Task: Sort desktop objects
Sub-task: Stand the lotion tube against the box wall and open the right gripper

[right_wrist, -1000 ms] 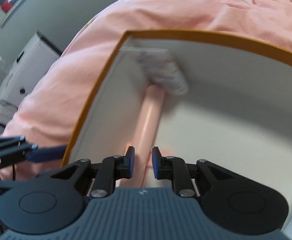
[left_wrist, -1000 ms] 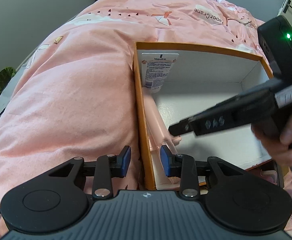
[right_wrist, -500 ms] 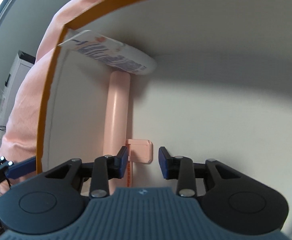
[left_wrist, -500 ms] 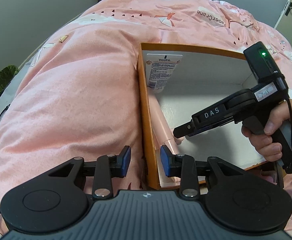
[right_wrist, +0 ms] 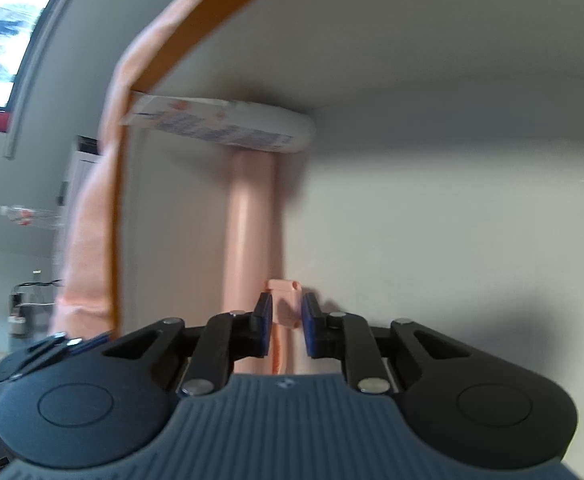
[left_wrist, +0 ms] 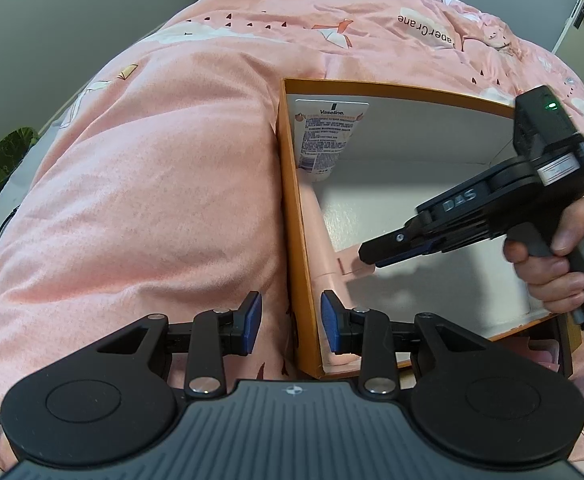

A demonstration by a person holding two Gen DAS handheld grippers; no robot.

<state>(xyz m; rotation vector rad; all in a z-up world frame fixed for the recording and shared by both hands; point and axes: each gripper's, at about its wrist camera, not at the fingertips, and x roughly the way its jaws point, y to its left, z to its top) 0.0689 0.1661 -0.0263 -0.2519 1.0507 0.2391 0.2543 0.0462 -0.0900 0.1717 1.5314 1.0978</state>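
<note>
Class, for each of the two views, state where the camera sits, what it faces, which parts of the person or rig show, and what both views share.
Left wrist: sits on the left tongs, looking down at the box on a pink quilt; the right tongs and hand show.
Right wrist: sits on the right tongs, inside the box, facing the pink clip between its pads.
Shared: Vaseline tube, pink cylinder, box.

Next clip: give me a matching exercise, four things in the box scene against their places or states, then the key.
Things:
1. Vaseline tube
2. pink tab
3. box wall
4. right claw

Places or states:
A. between the left claw's blue pads
B. has just been closing, the tab between its pads
C. at the box's far corner
D. sticks out from the pink cylinder

Pairs: 1-C, 2-D, 3-A, 4-B
</note>
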